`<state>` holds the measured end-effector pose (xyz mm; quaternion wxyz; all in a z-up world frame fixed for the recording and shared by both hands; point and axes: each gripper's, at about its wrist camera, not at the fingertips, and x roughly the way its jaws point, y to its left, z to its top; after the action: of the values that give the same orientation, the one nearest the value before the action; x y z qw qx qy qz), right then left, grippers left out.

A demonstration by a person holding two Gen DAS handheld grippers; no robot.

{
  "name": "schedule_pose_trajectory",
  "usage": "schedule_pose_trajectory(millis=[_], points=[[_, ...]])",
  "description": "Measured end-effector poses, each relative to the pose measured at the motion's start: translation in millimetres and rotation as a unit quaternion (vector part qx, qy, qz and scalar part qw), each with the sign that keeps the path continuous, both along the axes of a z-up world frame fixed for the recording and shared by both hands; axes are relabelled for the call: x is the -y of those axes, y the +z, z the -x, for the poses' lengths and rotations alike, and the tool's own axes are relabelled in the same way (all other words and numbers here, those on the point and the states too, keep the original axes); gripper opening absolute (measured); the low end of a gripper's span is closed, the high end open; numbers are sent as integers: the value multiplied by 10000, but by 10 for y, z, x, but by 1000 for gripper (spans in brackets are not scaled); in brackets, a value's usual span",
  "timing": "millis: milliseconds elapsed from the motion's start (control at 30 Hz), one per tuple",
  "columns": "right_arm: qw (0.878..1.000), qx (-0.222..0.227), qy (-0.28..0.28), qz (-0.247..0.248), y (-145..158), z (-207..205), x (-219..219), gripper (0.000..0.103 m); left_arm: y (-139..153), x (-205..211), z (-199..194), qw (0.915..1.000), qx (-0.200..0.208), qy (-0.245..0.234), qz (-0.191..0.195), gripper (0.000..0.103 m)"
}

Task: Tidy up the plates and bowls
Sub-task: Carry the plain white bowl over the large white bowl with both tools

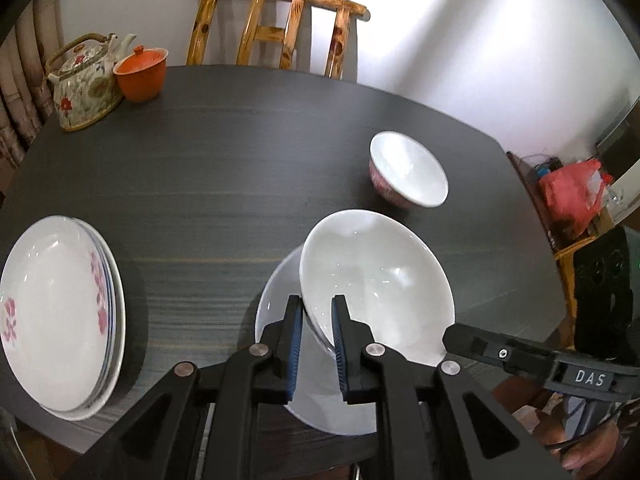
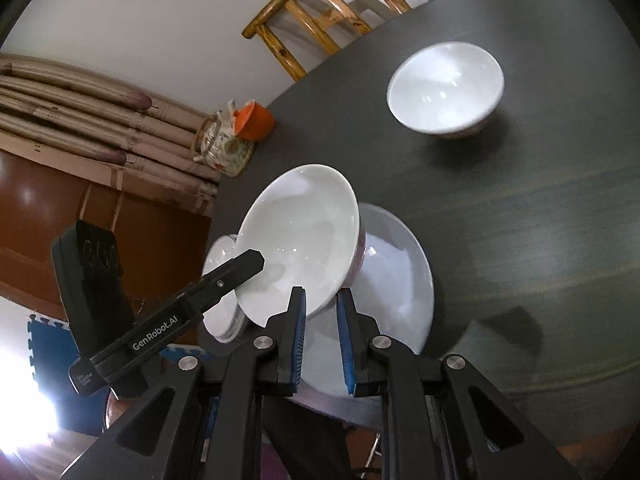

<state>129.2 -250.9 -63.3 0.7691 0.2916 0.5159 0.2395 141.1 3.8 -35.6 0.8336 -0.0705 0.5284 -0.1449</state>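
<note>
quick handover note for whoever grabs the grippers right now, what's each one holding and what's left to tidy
Left gripper: shut on the near rim of the tilted white bowl.
Right gripper: shut on the same bowl's rim from the other side.
The bowl is tipped over a white plate at the near table edge; whether it rests on it is unclear.
Done, apparently: plate stack at the left edge.
Left: set this bowl down; the second bowl sits alone farther out on the table. The teapot and orange cup stand at the far left.
</note>
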Motion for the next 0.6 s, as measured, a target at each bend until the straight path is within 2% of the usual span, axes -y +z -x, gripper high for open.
schedule_pose_trajectory(millis=[167,300,600], points=[[9999,-152,11,59,-176,81,29,16,-160,43,69,9999,-69,-8,-153,14],[9997,-237,-3,101,-281,96,27,15,-167,97,94,9994,52,-65,-332,14],[9994,-117,30,313,-252,122,23,15,-296,115,138,9988,-20,-119,-476,14]])
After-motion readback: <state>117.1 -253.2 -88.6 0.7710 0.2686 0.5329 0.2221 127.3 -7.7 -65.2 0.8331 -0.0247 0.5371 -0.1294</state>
